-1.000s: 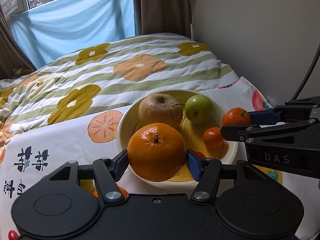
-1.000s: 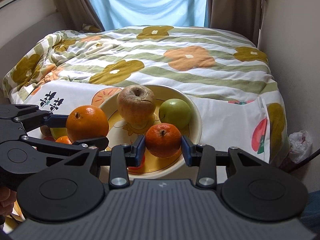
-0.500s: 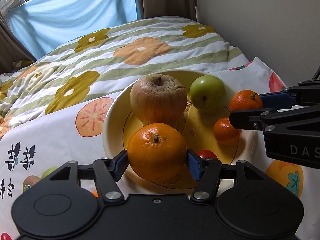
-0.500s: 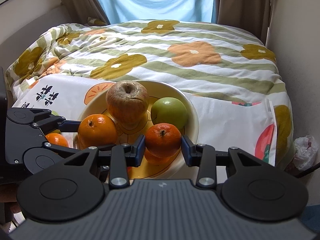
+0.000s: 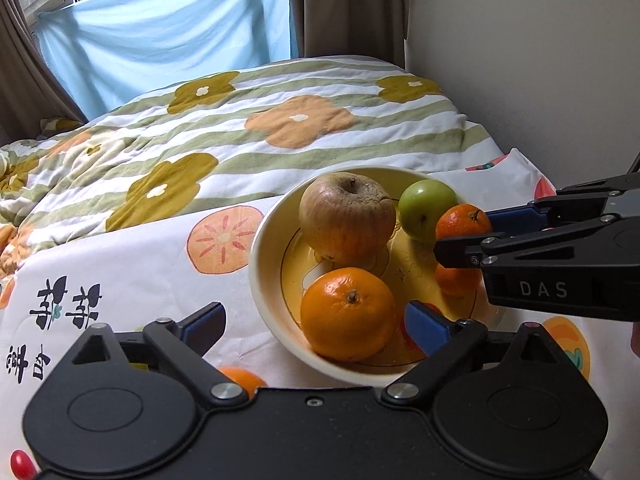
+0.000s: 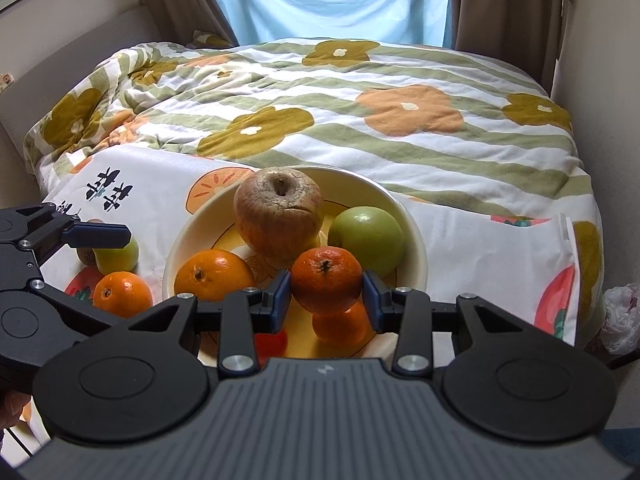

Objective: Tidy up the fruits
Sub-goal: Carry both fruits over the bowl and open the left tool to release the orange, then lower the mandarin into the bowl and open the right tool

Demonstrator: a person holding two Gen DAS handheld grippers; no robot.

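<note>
A cream bowl point(image 5: 264, 280) point(image 6: 416, 248) on the fruit-print cloth holds a wrinkled brown apple point(image 5: 346, 218) point(image 6: 278, 216), a green apple point(image 5: 426, 210) point(image 6: 368, 238), a small mandarin point(image 5: 456, 280) point(image 6: 342, 326) and a large orange point(image 5: 348, 314) point(image 6: 212, 274). My left gripper point(image 5: 316, 322) is open, its jaws wide apart around the bowl's near rim; the large orange rests free in the bowl. My right gripper point(image 6: 325, 294) is shut on a mandarin point(image 6: 326, 280) point(image 5: 462, 222) and holds it above the bowl.
Outside the bowl, to its left on the cloth, lie an orange point(image 6: 122, 294) point(image 5: 240, 378), a green fruit point(image 6: 118, 254) and a brown fruit point(image 6: 86, 256). A small red fruit point(image 6: 272, 342) lies in the bowl's front. A flower-patterned quilt point(image 6: 360, 112) lies behind; a wall stands right.
My left gripper has opened and let go of the large orange, which now rests in the bowl. My right gripper has carried its mandarin further over the bowl.
</note>
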